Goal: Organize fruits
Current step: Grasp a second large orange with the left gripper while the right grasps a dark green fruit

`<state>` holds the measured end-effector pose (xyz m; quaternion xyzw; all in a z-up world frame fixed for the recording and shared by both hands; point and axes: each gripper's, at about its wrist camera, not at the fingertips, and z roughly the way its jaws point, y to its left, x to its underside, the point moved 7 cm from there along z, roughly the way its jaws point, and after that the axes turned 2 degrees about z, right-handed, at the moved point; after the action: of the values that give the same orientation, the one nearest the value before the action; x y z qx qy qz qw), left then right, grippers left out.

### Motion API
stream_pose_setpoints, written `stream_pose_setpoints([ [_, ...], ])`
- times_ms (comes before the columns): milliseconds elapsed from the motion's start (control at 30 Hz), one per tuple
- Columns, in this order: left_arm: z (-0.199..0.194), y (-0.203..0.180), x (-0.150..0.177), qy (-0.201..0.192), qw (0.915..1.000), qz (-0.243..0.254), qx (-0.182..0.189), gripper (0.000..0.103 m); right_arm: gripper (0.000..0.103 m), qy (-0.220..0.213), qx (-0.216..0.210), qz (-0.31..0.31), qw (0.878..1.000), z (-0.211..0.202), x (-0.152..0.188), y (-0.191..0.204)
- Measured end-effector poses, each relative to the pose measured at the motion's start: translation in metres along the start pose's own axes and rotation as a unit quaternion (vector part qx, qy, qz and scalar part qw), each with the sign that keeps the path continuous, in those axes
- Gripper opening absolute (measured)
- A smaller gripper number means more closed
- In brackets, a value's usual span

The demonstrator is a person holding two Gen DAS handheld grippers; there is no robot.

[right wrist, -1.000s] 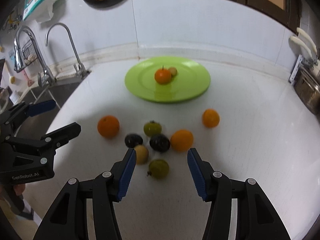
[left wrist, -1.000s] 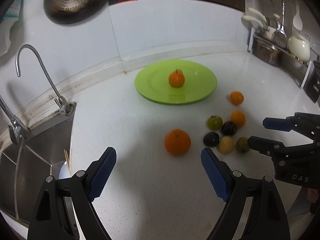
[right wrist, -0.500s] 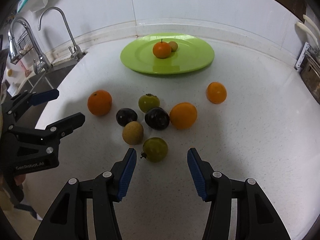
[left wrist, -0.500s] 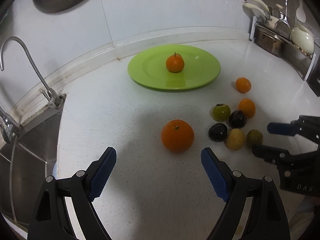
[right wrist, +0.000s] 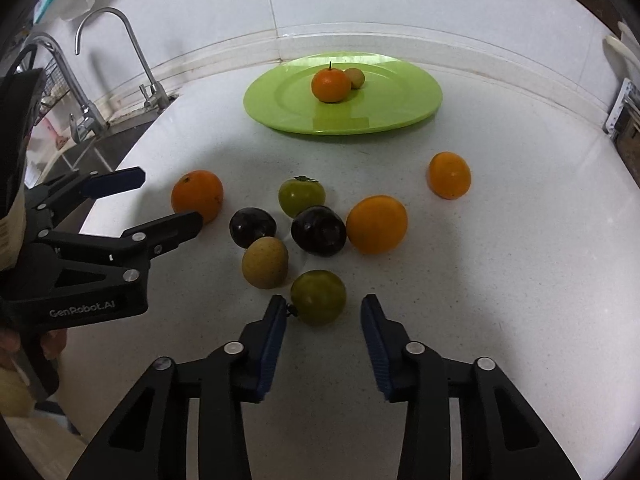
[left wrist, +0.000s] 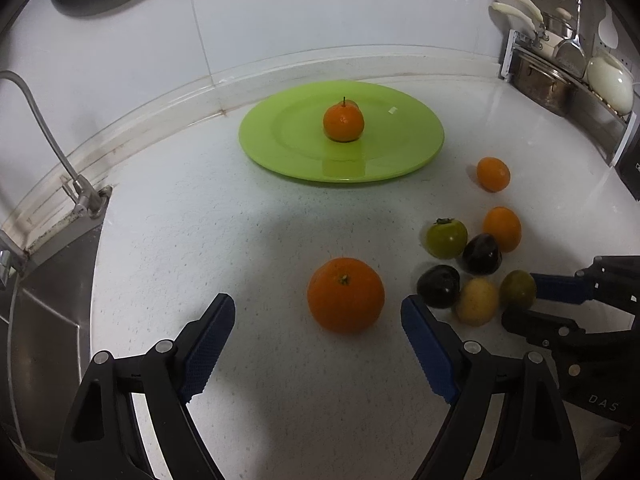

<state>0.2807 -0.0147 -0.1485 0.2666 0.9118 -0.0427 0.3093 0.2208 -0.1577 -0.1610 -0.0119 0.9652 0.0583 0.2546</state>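
Note:
A green plate (left wrist: 412, 148) (right wrist: 400, 108) at the back of the white counter holds a tangerine (left wrist: 343, 122) (right wrist: 330, 85) and a small yellowish fruit (right wrist: 355, 77). A big orange (left wrist: 345, 294) (right wrist: 197, 194) lies just ahead of my open, empty left gripper (left wrist: 318, 322). My open right gripper (right wrist: 323, 312) straddles the front of a green fruit (right wrist: 318, 297) (left wrist: 517, 289). Behind it lie a tan fruit (right wrist: 265, 262), two dark plums (right wrist: 318, 230) (right wrist: 252, 227), a green persimmon (right wrist: 301, 197) and two oranges (right wrist: 377, 224) (right wrist: 449, 175).
A sink with taps (right wrist: 150, 88) (left wrist: 80, 196) lies at the left, its edge close to the left gripper. A rack with pots and utensils (left wrist: 560, 76) stands at the back right. A tiled wall (left wrist: 320, 12) backs the counter.
Both grippers moved forward and down toward the fruit. The big orange now sits close ahead of the left jaws, and the green fruit lies between the right fingertips. Both stayed open.

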Motion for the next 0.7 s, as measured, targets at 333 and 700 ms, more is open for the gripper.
stream_pose_setpoints([
  [333,0.011,-0.005,-0.004,0.009,0.9998,0.003,0.016,0.057,0.029,-0.007,-0.002,0.005,1.0,-0.001,-0.004,-0.004],
  [700,0.0,-0.01,0.003,0.005,0.9998,0.005,0.018,0.041,0.029,-0.016,-0.008,0.006,1.0,-0.004,-0.005,-0.004],
])
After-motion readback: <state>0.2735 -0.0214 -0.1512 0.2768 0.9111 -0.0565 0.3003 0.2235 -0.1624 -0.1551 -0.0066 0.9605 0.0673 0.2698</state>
